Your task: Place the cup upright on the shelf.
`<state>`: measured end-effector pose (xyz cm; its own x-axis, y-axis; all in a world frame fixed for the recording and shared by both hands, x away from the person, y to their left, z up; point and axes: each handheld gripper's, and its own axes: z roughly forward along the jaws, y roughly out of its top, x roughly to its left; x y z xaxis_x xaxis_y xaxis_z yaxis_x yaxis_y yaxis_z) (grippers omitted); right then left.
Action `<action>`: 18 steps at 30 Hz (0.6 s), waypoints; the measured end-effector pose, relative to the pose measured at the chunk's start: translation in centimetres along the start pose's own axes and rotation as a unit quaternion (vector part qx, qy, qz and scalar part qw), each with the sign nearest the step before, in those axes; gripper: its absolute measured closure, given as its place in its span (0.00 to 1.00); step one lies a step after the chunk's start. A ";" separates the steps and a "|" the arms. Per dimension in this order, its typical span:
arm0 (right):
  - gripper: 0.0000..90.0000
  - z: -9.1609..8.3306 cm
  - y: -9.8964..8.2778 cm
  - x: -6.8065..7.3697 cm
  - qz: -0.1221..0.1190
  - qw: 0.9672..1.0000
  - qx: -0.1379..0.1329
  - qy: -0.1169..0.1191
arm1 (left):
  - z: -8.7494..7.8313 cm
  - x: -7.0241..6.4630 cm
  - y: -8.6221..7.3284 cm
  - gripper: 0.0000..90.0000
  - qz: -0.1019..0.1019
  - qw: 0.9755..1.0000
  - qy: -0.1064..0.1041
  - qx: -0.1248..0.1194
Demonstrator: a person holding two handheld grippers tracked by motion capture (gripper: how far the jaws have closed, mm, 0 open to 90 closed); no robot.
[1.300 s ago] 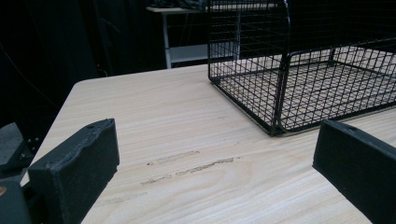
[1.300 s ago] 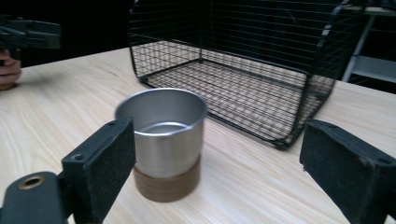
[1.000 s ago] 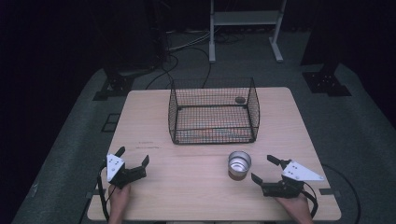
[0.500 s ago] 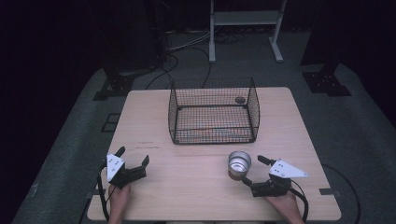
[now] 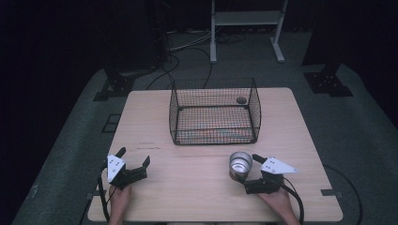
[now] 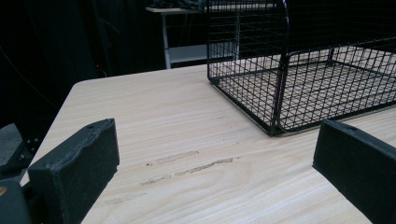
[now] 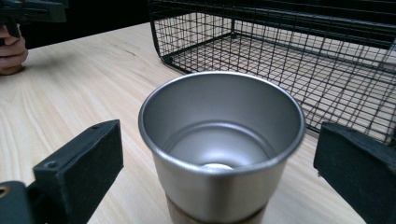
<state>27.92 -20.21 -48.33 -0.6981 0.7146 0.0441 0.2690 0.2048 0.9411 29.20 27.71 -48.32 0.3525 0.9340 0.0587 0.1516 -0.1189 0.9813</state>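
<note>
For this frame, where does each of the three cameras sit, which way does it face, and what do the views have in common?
High view: above the person's side, looking forward and down on the table; both hands, left gripper, right gripper.
Left gripper view: between its open jaws, facing bare tabletop and wire basket.
Right gripper view: open jaws flank the metal cup, basket behind.
Shared: basket in all; cup in high and right gripper views.

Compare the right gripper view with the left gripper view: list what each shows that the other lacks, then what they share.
Right gripper view alone: an empty metal cup standing upright between the open jaws of the right hand-held gripper, and the person's other hand at the far left. Left gripper view alone: scuff marks on bare wood between the open jaws of the left hand-held gripper, and a white shelf frame beyond the table. Both: the wire basket and the wooden table.
</note>
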 end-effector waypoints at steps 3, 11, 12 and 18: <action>0.01 0.5 0.2 0.0 -0.001 1.000 -0.001 0.001 | 0.0 0.0 0.0 0.00 0.000 1.000 0.000 0.000; 0.01 1.4 0.7 -0.3 0.002 1.000 0.004 0.000 | 0.0 0.0 0.0 0.00 0.000 1.000 0.000 0.000; 0.01 1.5 0.7 -0.3 0.004 1.000 0.000 0.004 | 0.0 0.0 0.0 0.00 0.000 1.000 0.000 0.000; 0.08 1.7 0.6 -0.4 0.006 1.000 0.003 0.003 | 0.0 0.0 0.0 0.00 0.001 1.000 0.000 0.000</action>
<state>29.50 -19.24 -48.31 -0.6991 0.7127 0.0577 0.2817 0.2003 0.9384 29.20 27.71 -48.32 0.3533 0.9336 0.0598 0.1511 -0.1200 0.9812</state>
